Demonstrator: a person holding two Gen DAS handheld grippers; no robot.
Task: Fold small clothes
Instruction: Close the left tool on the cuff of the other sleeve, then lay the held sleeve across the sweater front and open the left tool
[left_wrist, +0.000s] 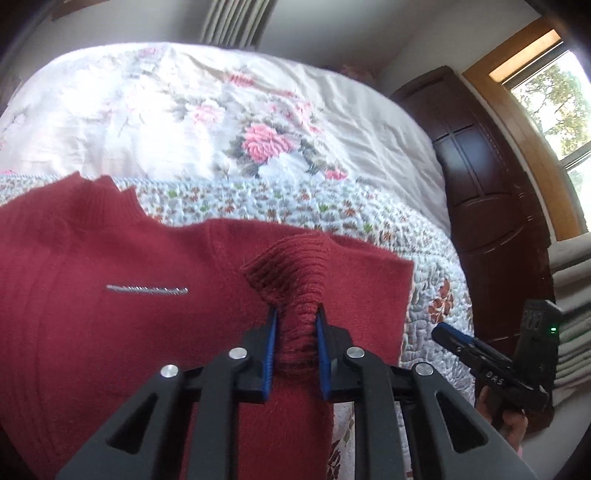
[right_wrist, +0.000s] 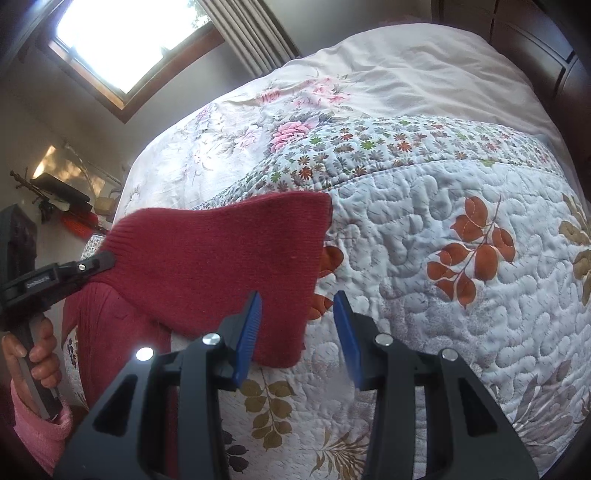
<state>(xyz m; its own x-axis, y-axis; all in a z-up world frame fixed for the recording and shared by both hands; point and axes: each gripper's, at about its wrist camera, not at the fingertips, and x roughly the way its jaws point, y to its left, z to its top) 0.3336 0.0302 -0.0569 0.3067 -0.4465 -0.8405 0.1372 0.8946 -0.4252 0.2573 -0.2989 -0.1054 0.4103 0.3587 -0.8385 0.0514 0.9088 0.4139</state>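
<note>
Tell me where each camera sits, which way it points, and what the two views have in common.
Left wrist: on the left gripper, facing across the bed at the red sweater, its cuff clamped; a hand shows at right.
Right wrist: on the right gripper, open over the quilt; a hand shows at left.
Shared: sweater, quilt, each other's gripper.

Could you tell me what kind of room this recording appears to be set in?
Most likely a home bedroom: the red sweater lies on a bed with a quilted floral bedspread, a dark wooden wardrobe stands beside it, and a curtained window lets in daylight.
</note>
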